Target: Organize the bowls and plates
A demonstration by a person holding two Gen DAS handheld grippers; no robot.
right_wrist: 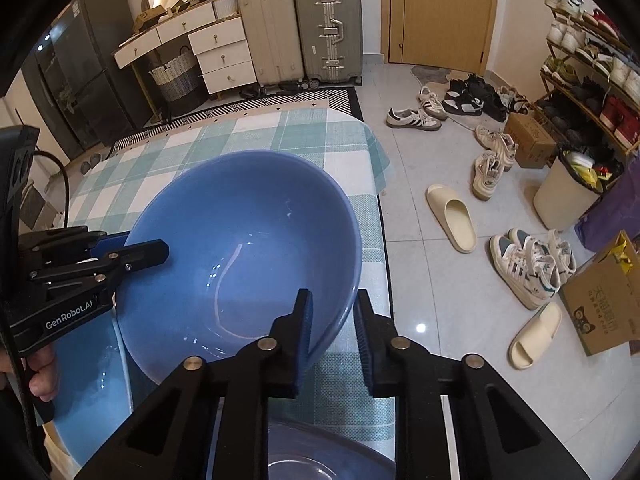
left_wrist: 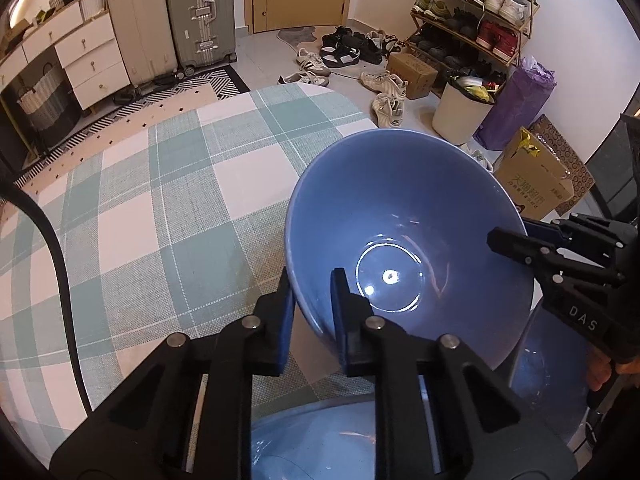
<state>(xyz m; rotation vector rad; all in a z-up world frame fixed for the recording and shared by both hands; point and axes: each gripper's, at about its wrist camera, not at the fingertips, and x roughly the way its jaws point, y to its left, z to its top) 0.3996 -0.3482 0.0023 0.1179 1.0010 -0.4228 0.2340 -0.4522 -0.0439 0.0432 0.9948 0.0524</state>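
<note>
Left wrist view: left gripper [left_wrist: 312, 312] fingers clamp the near rim of a deep glossy blue bowl [left_wrist: 400, 216], tilted above the checked tabletop [left_wrist: 160, 200]; right gripper [right_wrist: 332, 332] fingers pinch its opposite rim.

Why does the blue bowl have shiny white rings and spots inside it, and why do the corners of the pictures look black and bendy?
Left wrist view: room light glares off the glossy bottom of the blue bowl, making a bright ring and spots. Right wrist view: the same bowl shows a thin curved streak of reflection. Both views: the fisheye lens bends the checked tablecloth and darkens the corners; both look sharp.
</note>
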